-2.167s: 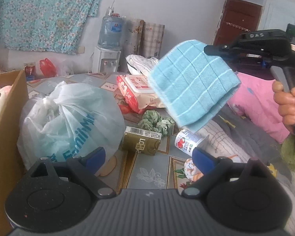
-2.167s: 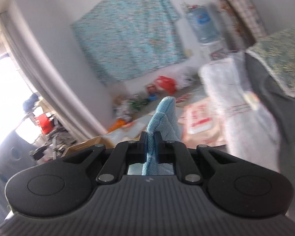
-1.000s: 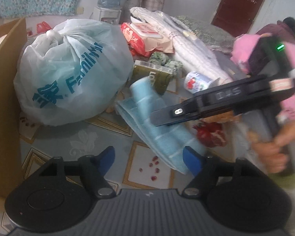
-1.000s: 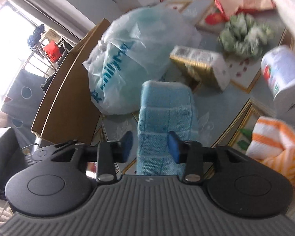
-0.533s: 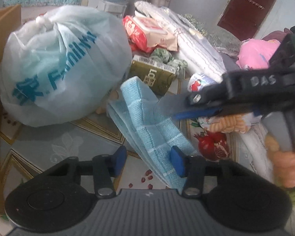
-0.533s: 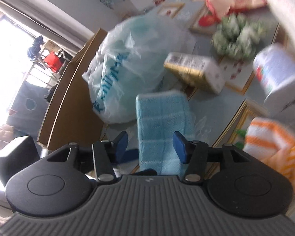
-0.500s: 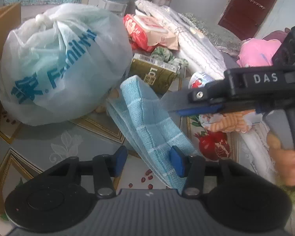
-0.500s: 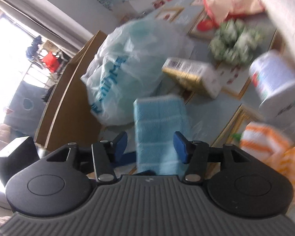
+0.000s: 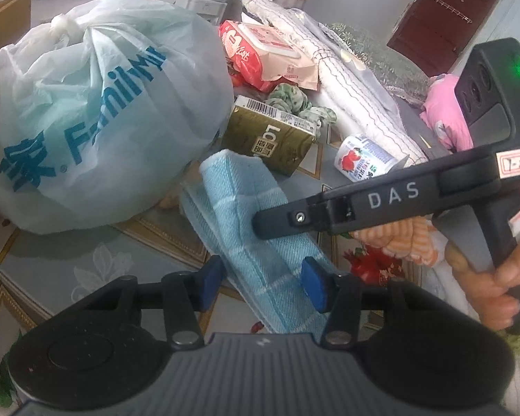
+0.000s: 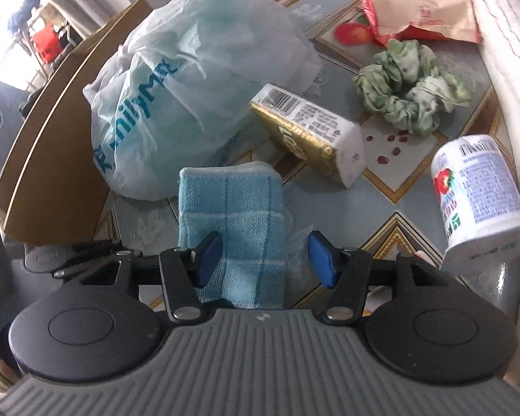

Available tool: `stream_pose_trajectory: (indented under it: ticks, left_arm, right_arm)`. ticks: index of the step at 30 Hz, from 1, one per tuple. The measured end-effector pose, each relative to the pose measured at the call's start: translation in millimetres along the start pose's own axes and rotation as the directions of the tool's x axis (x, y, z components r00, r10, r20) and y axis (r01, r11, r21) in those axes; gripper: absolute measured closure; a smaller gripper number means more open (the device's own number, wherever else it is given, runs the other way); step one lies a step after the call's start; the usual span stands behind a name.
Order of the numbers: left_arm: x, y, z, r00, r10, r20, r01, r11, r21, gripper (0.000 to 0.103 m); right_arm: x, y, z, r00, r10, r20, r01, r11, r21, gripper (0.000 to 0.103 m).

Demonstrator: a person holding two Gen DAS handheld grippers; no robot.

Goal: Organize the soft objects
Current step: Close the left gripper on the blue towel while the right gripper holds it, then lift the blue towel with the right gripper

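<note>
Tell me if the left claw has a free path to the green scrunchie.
Probably not directly: the blue cloth lies between the left claw pads, and the gold box sits before the green scrunchie.

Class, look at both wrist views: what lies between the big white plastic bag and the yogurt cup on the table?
Between the plastic bag and the yogurt cup lies a gold carton, on its side; the right wrist view shows it best. The blue cloth lies nearer the camera.
</note>
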State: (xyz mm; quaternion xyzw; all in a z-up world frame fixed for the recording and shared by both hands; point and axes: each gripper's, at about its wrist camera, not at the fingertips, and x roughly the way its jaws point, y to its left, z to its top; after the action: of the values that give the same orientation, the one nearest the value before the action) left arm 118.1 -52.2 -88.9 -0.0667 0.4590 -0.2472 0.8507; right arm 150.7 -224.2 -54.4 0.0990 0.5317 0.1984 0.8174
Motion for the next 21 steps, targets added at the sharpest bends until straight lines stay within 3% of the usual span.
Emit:
stream_pose_trajectory:
  ticks: [4,8,14,21]
  left_arm:
    - [2.9,-0.8,1.1,1.000,0.005,0.018,-0.005,1.000,0.003,0.055]
    - [4.5,-0.6,2.9,0.999,0.017,0.035,-0.017,1.000,-0.007,0.072]
    - [2.7,-2.4,12.2,0.999,0.001,0.034,-0.001,1.000,-0.008,0.086]
    - [-13.3,-21.3,36.4,0.997,-0.007,0.075,0.004,0.999,0.038,0.088]
  right_arm:
    - [2.2,0.8,3.5,1.000,0.003,-0.011,-0.003,1.000,-0.016,0.050]
    - [6.4,4.7,2.1,1.000,0.015,-0.005,-0.015,1.000,-0.013,0.070]
    - [-3.7,-9.1,-1.8,0.996,0.073,0.045,-0.076,0.995,0.065,0.084]
    - [-37.5,-12.8,10.2,0.978,0.138,0.158,-0.155,0.983,0.102,0.085]
